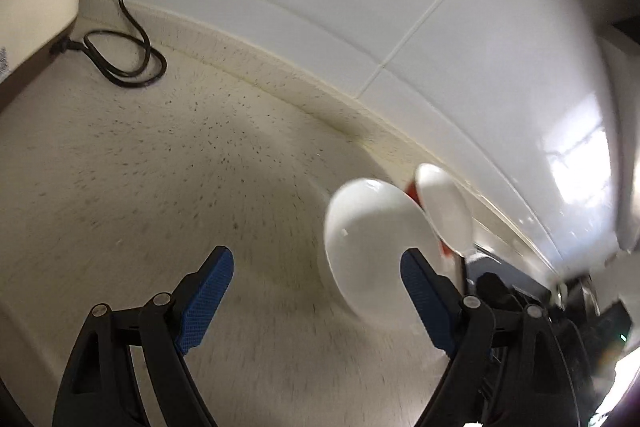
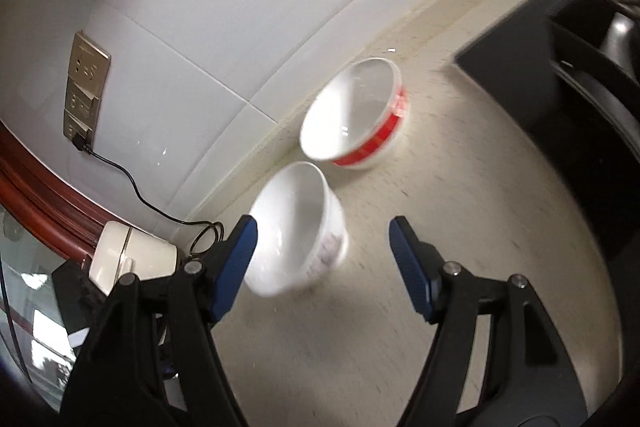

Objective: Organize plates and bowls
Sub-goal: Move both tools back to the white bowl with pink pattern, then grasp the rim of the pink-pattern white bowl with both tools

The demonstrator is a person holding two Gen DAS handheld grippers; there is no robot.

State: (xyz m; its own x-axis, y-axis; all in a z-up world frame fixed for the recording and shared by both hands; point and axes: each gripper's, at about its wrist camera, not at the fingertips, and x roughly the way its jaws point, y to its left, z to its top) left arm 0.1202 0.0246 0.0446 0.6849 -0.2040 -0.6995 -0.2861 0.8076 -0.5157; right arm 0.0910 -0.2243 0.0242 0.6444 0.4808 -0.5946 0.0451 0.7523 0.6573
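Note:
Two bowls stand on a speckled cream counter (image 2: 460, 211) by a white tiled wall. The nearer one is a plain white bowl (image 2: 296, 231) with faint print on its side. Behind it is a white bowl with a red band (image 2: 356, 115). My right gripper (image 2: 323, 239) is open and empty, its left finger beside the white bowl. In the left wrist view the white bowl (image 1: 368, 251) and the red-banded bowl (image 1: 444, 211) show at the right. My left gripper (image 1: 316, 279) is open and empty, its right finger in front of the white bowl.
A black cable (image 1: 128, 27) lies coiled on the counter at the far left and runs to a wall socket (image 2: 82, 95). A white appliance (image 2: 132, 255) sits at the left. A dark stove and pan (image 2: 580, 87) lie to the right of the bowls.

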